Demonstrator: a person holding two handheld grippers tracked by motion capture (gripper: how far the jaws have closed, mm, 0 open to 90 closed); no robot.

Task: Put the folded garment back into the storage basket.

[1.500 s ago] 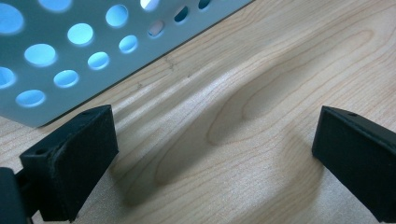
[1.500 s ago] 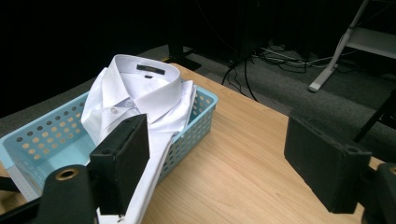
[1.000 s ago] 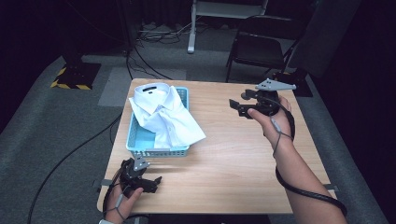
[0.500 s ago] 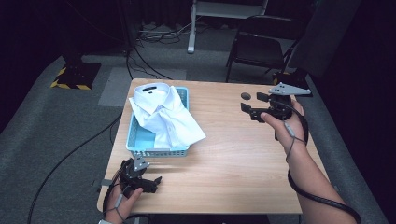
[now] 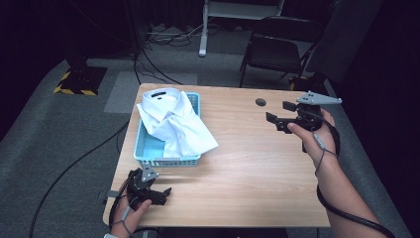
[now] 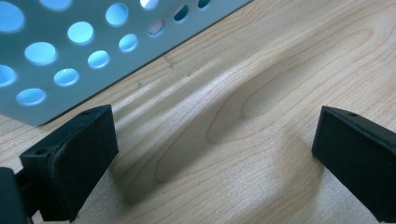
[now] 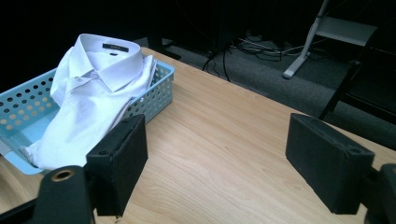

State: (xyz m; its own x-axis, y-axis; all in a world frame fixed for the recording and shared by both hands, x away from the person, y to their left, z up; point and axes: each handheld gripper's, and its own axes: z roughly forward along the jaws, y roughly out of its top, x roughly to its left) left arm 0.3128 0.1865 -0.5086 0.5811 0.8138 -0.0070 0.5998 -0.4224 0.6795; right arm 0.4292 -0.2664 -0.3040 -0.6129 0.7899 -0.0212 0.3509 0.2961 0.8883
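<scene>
A folded white shirt lies in a light blue basket with round holes in its walls, on the left half of a wooden table. The shirt's collar points toward the far edge, and one folded corner spills over the basket's right rim onto the wood. A dark label sits inside the collar; its writing is too small to read.

The left gripper rests low at the near left corner of the table, just in front of the basket, held by the left hand. In the left gripper view its jaws stand wide apart with only bare wood between them, and the basket's holed wall is close ahead at the left.

The right gripper is held above the right side of the table by the right hand, well apart from the basket. Its jaws are also spread wide and grip nothing; they point across the table toward the shirt.

A small dark round mark shows on the table near the far edge; what it is cannot be made out. A dark chair stands on the floor beyond the table.
</scene>
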